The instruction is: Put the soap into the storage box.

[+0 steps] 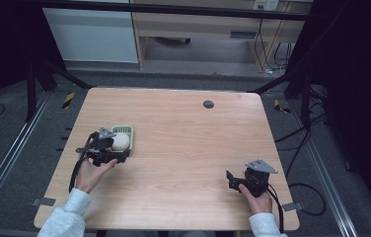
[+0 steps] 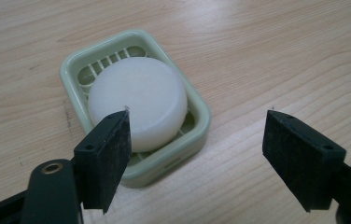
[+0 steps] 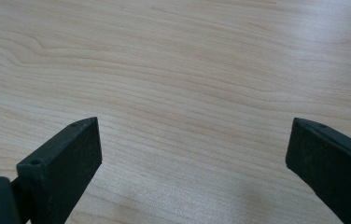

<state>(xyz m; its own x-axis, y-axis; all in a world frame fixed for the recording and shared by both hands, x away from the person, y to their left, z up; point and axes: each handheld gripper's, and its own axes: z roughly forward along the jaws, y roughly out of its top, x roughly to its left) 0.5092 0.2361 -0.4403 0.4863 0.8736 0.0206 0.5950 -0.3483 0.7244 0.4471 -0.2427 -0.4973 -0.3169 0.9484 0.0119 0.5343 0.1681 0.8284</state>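
Seemingly between steps, the left gripper (image 2: 197,154) hovers wide open beside a round white soap bar (image 2: 137,103) resting in its pale green slotted plastic dish (image 2: 200,122), while the right gripper (image 3: 194,163) waits wide open over bare wooden table (image 3: 173,70), so a grasp would first need recentring.

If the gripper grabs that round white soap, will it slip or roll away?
The white soap looks smooth, so it may slip in the jaws. It is a flat round puck lying on its face in the green dish, so it probably won't roll unless tipped on edge. It looks solid, likely stiff. The left gripper is open beside it.
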